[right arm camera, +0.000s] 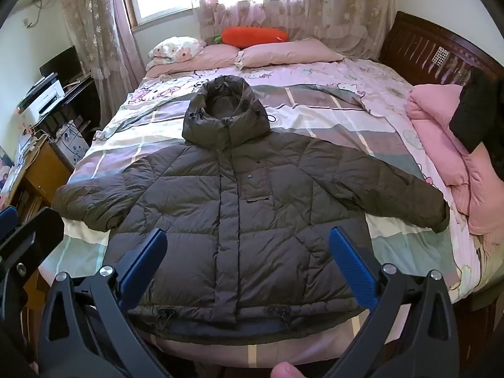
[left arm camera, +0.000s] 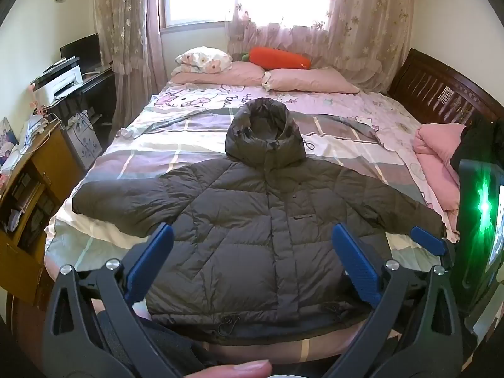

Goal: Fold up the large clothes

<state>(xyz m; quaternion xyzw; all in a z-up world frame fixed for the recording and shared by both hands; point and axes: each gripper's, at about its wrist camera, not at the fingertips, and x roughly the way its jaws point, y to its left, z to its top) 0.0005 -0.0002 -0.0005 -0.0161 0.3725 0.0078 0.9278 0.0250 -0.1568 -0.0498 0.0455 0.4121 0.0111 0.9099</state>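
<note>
Lying flat, front up, on patchwork-sheeted bed (right arm camera: 393, 245): one dark grey quilted hooded puffer jacket (right arm camera: 239, 208), hem nearest; left gripper (left arm camera: 252, 264) and right gripper (right arm camera: 249, 261) above hem, blue-padded jaws spread wide, nothing between; two pink pillows (right arm camera: 283, 52); one orange carrot plush (right arm camera: 253, 36).

Dark puffer jacket (right arm camera: 249, 220) flat on bed (right arm camera: 393, 126), right gripper (right arm camera: 249, 264) open above hem

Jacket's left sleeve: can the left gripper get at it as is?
Probably yes. The left gripper is open and empty above the jacket, and the left sleeve lies flat, uncovered.
</note>
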